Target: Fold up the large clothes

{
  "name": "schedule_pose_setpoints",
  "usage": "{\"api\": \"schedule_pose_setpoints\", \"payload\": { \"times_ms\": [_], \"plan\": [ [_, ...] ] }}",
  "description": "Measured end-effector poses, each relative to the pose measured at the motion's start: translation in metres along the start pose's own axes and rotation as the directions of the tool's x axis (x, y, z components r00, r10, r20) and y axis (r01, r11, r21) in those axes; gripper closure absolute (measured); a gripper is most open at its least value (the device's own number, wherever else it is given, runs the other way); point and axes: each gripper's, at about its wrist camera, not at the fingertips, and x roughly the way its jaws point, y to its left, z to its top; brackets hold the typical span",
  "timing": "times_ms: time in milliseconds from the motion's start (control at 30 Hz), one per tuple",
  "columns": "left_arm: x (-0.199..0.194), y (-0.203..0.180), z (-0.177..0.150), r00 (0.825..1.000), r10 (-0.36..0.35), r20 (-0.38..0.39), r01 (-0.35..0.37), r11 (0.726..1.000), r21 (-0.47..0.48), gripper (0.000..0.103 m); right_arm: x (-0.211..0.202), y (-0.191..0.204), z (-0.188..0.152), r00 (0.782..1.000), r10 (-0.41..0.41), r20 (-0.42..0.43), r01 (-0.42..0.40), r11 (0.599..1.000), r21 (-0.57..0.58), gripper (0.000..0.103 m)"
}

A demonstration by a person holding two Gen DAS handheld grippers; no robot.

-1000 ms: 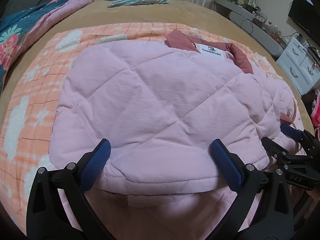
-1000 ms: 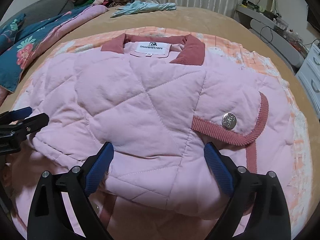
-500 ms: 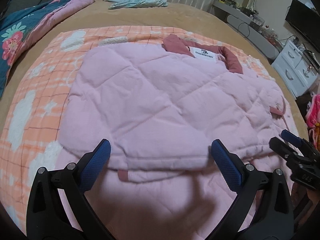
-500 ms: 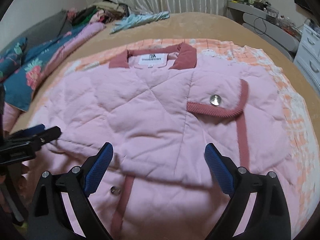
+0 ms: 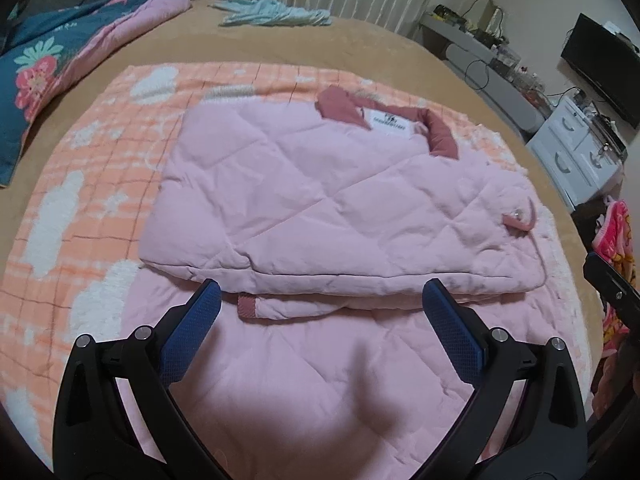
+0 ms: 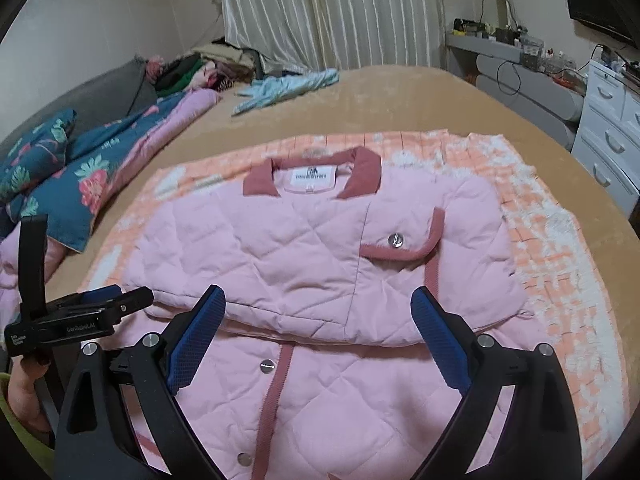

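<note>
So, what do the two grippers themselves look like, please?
The left gripper and the right gripper look the same: black plastic arms with silver round bolts and two fingers faced with blue textured pads. In the right wrist view, the left gripper's side carries small white lettering. No cables show.

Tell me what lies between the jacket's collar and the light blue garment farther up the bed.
In the right wrist view: orange checked blanket, then bare tan bedcover, between collar and light blue garment.

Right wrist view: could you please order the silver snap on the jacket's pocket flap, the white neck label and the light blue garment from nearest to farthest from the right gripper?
1. Silver snap, on the pocket flap, right of centre.
2. White neck label, inside the collar, centre.
3. Light blue garment, on the bed's far side.
</note>
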Motion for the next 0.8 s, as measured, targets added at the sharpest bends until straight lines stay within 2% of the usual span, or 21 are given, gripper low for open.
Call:
{"api": "schedule_pose_setpoints", "payload": {
  "times_ms": [300, 800],
  "plan": [
    [-0.039, -0.010, 0.000, 0.999, -0.010, 0.047, 0.009, 1.000, 0.014, 0.009, -0.044, -0.001, 0.001, 0.998, -0.001, 0.070, 0.000, 1.000, 0.009, 0.007],
    [-0.083, -0.027, -0.009, 0.995, -0.036, 0.094, 0.033, 0.999, 0.034, 0.009, -0.092, -0.001, -0.009, 0.992, -0.009, 0.127, 0.007, 1.000, 0.020, 0.006]
  ]
}}
